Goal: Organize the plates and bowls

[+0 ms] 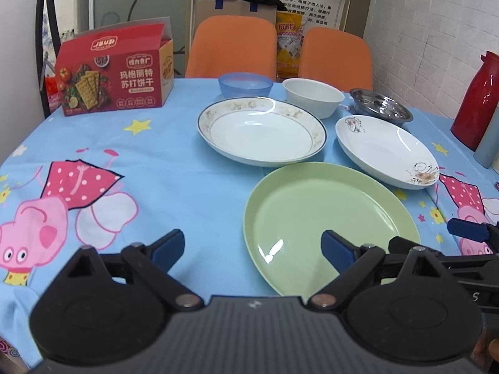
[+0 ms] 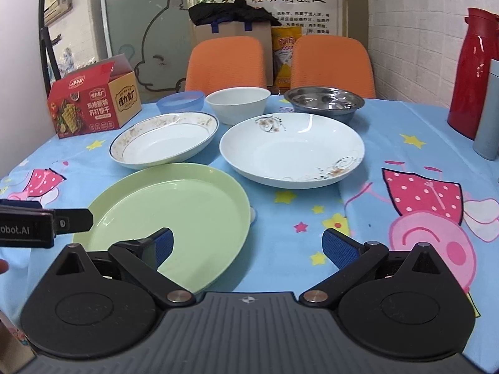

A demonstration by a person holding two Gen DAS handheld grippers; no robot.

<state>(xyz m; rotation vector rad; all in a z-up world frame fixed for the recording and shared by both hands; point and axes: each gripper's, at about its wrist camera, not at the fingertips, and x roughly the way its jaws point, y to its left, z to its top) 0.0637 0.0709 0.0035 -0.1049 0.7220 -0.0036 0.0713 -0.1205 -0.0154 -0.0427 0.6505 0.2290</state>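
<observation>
Six dishes: three plates near, three bowls far, all on one table
Table [image 1: 193, 168]: blue cartoon cloth; dishes sit right of centre
Chairs [image 1: 232, 46]: two orange backs beyond the far edge
Cracker box [image 1: 115, 78]: red, far left, flap up
Flask [image 2: 474, 68]: red, far right; right view shows it whole, left view cuts it at the edge
Green plate [image 1: 327, 224]: nearest, empty, just in front of both grippers
Rimmed plate [image 1: 262, 131]: far left of the green one
Flower plate [image 2: 291, 152]: to the right, close to the green plate
White bowl [image 2: 238, 104]: behind the plates, between the other bowls
Steel bowl [image 2: 324, 101]: far right
Blue bowl [image 1: 245, 84]: far left
Left gripper [image 1: 252, 249]: fingers spread, holding nothing; its tip shows at the right view's left edge
Right gripper [image 2: 248, 244]: fingers spread, holding nothing, left finger over the green plate
</observation>
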